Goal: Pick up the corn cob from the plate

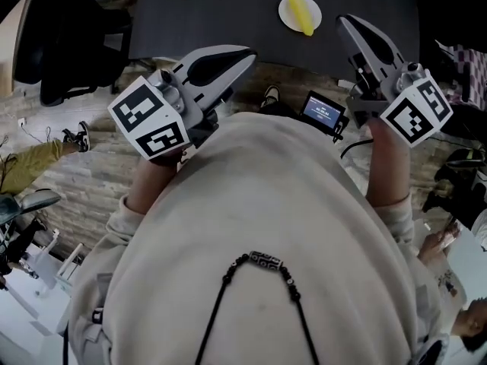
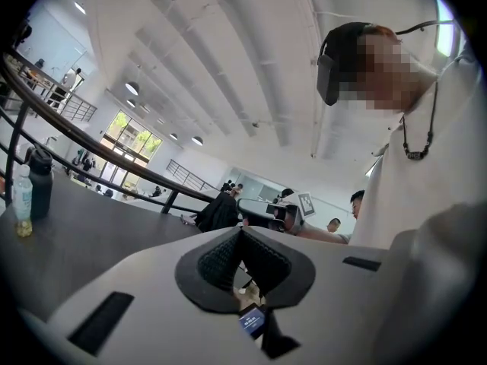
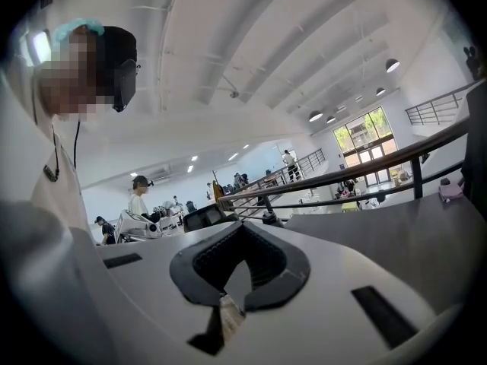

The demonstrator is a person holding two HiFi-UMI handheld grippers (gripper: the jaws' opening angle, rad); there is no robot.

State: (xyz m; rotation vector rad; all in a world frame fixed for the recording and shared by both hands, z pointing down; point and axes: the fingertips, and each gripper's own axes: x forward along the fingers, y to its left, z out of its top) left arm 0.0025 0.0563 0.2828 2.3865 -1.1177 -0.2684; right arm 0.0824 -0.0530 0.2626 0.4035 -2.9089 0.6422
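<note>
My left claw (image 1: 247, 54) and right claw (image 1: 344, 21), pinched shut, empty; just ahead between them, a smooth yellow corn cob (image 1: 304, 15) on a round white plate (image 1: 284, 12).

Matt dark table (image 1: 213, 14), wood-grain floor (image 1: 91, 175)

I'm getting bright, even indoor light. In both gripper views the ceiling lamps (image 2: 132, 88) and far windows (image 3: 368, 131) blow out white, and the fisheye bends the railing (image 3: 344, 172) and blackens the corners. The head view is sharp: the plate (image 1: 286, 12) shows bright on the matte dark counter (image 1: 213, 14), and shadows are soft.
</note>
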